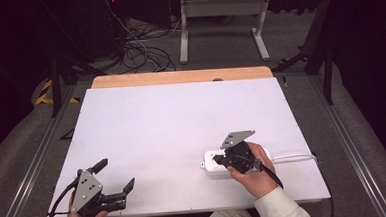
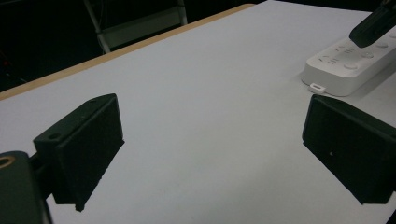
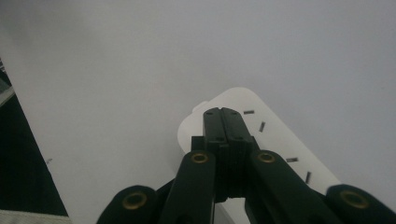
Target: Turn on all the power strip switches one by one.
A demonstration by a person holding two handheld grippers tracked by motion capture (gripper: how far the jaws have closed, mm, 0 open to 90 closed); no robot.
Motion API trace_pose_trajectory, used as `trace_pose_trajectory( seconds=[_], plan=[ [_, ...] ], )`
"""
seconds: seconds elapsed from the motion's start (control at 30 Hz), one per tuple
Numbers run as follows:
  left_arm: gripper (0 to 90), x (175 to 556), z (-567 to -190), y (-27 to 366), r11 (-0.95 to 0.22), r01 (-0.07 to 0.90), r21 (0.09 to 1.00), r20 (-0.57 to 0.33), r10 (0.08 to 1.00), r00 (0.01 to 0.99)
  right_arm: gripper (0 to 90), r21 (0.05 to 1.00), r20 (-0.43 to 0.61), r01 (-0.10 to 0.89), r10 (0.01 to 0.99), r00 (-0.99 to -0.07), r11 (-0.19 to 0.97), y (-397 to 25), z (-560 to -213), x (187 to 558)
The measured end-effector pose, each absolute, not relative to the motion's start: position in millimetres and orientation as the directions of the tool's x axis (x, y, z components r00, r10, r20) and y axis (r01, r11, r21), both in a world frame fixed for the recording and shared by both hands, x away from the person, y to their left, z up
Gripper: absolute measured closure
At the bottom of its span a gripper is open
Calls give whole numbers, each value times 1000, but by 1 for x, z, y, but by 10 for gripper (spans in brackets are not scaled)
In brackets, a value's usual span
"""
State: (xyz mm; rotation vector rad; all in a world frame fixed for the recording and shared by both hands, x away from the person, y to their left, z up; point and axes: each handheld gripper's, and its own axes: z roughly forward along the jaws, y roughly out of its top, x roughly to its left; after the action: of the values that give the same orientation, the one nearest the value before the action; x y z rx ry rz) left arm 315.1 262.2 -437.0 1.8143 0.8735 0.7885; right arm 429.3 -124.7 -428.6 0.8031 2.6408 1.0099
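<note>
A white power strip lies on the white table at the front right, its white cable running off to the right. My right gripper is shut, jaws pressed together, with its tips over the strip's left end; nothing shows between the jaws. The right gripper points down at the strip's slotted top face. My left gripper is open at the front left corner of the table, holding nothing. In the left gripper view its two black fingers stand wide apart, and the power strip shows far right.
A wooden strip runs along the table's far edge. Beyond it stand a white metal frame and tangled cables on the grey floor. Metal rails flank the table on both sides.
</note>
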Motion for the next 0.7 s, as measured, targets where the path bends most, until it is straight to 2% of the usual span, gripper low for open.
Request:
trace_pose_trajectory(
  seconds=[0.7],
  plan=[
    [54, 315, -437, 263, -305, 221, 926, 145, 830, 538, 900, 606, 8, 438, 545, -838, 664, -114, -444, 435]
  ],
)
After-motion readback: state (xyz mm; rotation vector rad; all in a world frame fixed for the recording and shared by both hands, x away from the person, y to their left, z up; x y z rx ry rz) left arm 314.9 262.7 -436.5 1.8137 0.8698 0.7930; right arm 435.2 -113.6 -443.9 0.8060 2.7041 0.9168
